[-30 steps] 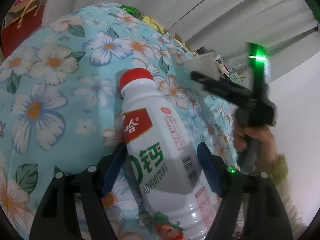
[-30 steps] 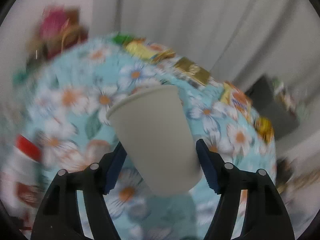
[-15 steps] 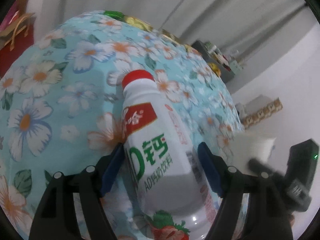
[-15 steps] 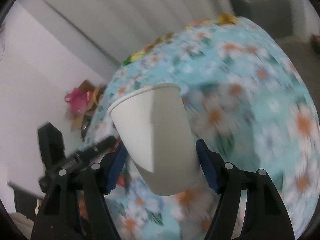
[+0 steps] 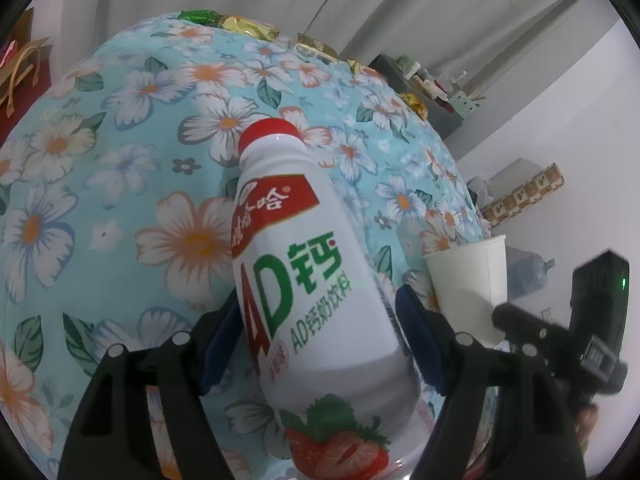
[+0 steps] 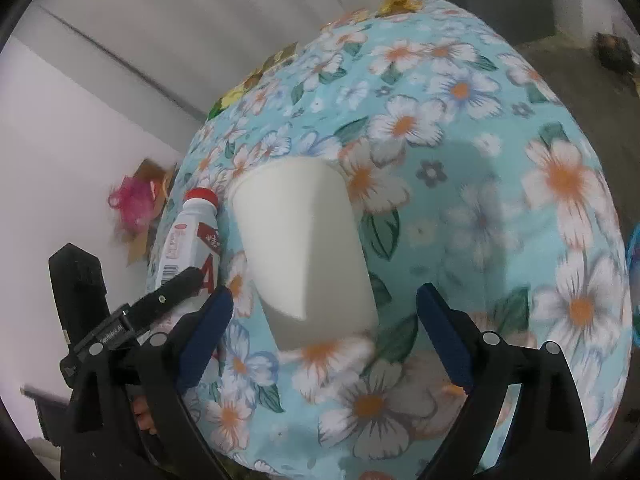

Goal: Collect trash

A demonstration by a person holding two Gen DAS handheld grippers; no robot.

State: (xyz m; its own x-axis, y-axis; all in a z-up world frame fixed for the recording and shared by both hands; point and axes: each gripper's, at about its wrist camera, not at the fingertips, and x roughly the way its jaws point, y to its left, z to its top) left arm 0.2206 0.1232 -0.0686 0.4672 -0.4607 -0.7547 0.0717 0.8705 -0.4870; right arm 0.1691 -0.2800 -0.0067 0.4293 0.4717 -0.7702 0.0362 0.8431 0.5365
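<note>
A round table under a soft floral tablecloth (image 5: pixel 120 168), pale blue with white and orange flowers, fills both views. At left, the left gripper (image 5: pixel 320 340) clamps a white plastic milk-drink bottle (image 5: pixel 304 280) around its wide lower body; the bottle has a red cap, a glossy printed label and a strawberry picture. It looks smooth, rigid and slippery, so the broad middle seems the safest place to grip. Further right, the right gripper (image 6: pixel 324 328) is opening its jaws, the blue pads standing clear of a plain white paper cup (image 6: pixel 304 248) between them, near the table's edge. The cup looks very light, thin-walled and easily crushed; a gentle hold on its tapered side would suit it.
</note>
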